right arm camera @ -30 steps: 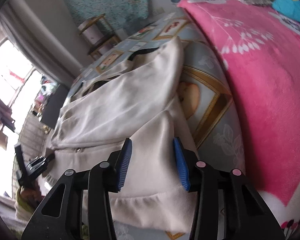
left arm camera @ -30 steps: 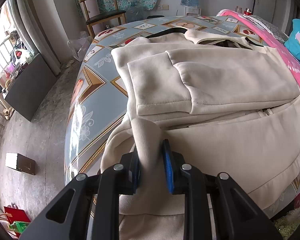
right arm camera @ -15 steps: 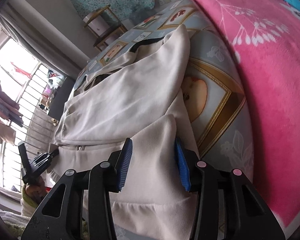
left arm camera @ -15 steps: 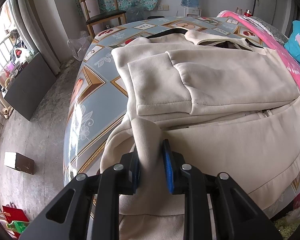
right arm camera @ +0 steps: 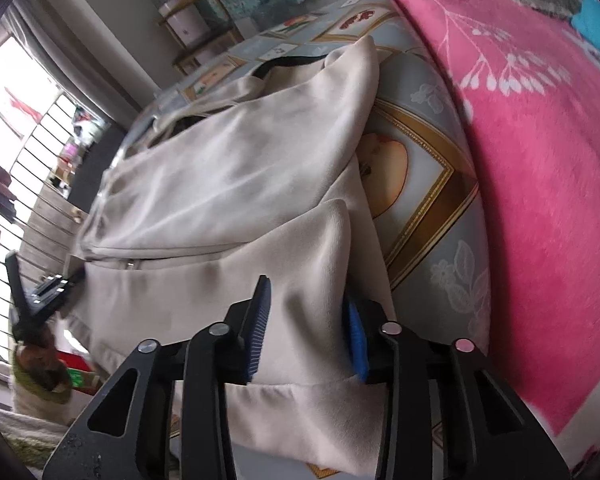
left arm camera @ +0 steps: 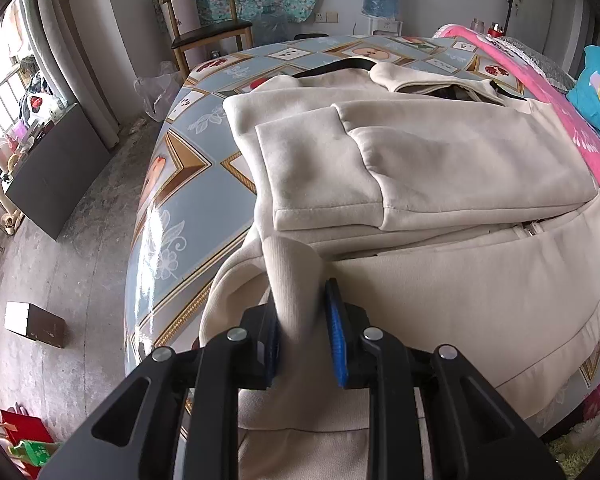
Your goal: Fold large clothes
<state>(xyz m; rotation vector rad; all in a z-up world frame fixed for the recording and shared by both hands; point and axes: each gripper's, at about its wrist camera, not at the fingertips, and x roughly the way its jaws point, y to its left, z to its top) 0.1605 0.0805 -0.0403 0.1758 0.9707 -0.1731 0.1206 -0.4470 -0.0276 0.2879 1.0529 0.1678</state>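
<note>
Left wrist: left claw (left arm camera: pixel 303 334) pinching ribbed hem of beige zip jacket (left arm camera: pixel 440 168) spread across patterned surface (left arm camera: pixel 188 200). Right wrist: right claw (right arm camera: pixel 306 330) just closing around jacket's opposite hem fold, beside pink blanket (right arm camera: pixel 540 168).

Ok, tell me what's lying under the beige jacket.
The beige jacket lies on a blue-grey patterned tablecloth with gold-framed picture tiles, showing around its left and far edges. A pink blanket sits beside it. What lies beneath the jacket's middle is covered.
</note>
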